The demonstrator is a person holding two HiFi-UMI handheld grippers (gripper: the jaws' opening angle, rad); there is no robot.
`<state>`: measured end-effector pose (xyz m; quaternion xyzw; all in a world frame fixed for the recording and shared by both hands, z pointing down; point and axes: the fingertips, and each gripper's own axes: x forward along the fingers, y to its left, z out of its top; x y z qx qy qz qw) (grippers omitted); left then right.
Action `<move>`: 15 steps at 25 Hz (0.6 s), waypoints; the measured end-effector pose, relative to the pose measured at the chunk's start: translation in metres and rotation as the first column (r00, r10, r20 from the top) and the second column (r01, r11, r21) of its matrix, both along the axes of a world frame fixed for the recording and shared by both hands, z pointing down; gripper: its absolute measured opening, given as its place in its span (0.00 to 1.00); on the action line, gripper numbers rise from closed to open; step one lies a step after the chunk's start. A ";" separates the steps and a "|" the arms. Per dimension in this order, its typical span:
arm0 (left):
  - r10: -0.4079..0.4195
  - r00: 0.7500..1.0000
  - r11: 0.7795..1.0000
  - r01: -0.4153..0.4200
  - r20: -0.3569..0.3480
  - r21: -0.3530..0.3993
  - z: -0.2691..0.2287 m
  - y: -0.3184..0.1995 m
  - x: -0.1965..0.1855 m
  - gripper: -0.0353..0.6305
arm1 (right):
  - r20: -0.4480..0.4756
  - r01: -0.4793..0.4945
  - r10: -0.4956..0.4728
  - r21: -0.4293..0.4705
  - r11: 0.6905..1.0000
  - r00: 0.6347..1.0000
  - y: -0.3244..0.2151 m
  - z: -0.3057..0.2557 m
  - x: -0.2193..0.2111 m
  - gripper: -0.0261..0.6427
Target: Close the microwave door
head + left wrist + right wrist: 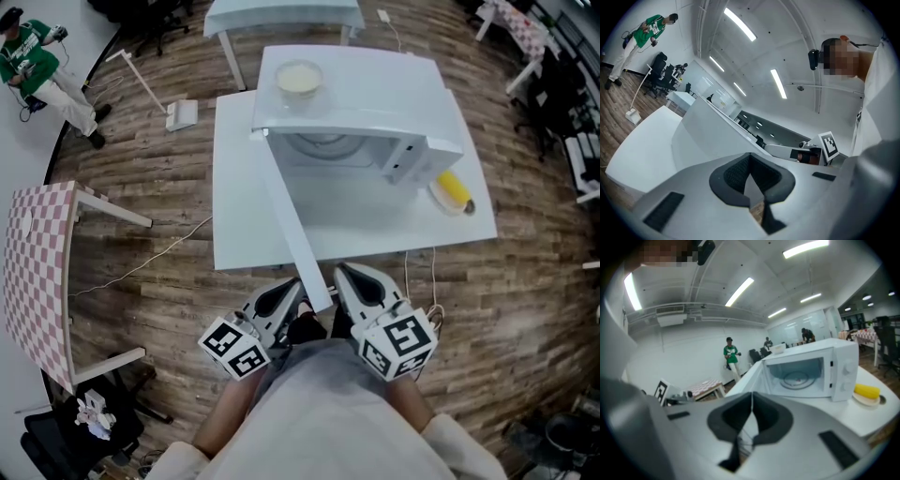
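A white microwave (361, 122) stands on a white table (244, 206) with its door (292, 234) swung wide open toward me. The door's free edge ends just past the table's front edge, between my two grippers. My left gripper (292, 287) is to the left of that edge and my right gripper (345, 274) to the right of it, both low and close to my body. Both are shut with nothing in them. In the right gripper view the microwave (811, 371) shows its empty cavity and glass turntable (796, 378) beyond the gripper (752, 397). In the left gripper view the door (708, 136) fills the space ahead of the gripper (750, 159).
A bowl (298, 79) sits on top of the microwave. A plate with a yellow item (452, 192) lies on the table right of it. A checkered table (37, 272) stands at left, a person in green (37, 66) far left, and another white table (281, 14) behind.
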<state>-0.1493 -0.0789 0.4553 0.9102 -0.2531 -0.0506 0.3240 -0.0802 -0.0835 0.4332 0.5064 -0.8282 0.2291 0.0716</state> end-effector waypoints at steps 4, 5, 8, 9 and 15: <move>0.010 1.000 1.000 -0.010 -0.006 -0.008 0.000 -0.001 0.005 0.08 | -0.003 -0.015 0.015 0.000 1.000 1.000 -0.001 0.000 0.007 0.07; 0.014 1.000 1.000 -0.014 -0.006 -0.008 -0.001 -0.001 0.007 0.08 | -0.005 -0.019 0.019 0.001 1.000 1.000 -0.001 -0.001 0.008 0.07; 0.023 1.000 1.000 -0.023 -0.011 -0.014 -0.001 -0.002 0.012 0.08 | -0.020 -0.026 0.026 0.004 1.000 0.999 -0.002 -0.002 0.013 0.07; 0.025 1.000 1.000 -0.026 -0.015 -0.017 -0.001 -0.002 0.014 0.08 | -0.021 -0.028 0.028 0.004 1.000 0.999 -0.002 -0.002 0.014 0.07; 0.044 0.999 0.999 -0.045 -0.027 -0.025 -0.002 -0.005 0.026 0.08 | -0.017 -0.047 0.047 0.005 0.999 0.999 -0.003 -0.002 0.025 0.07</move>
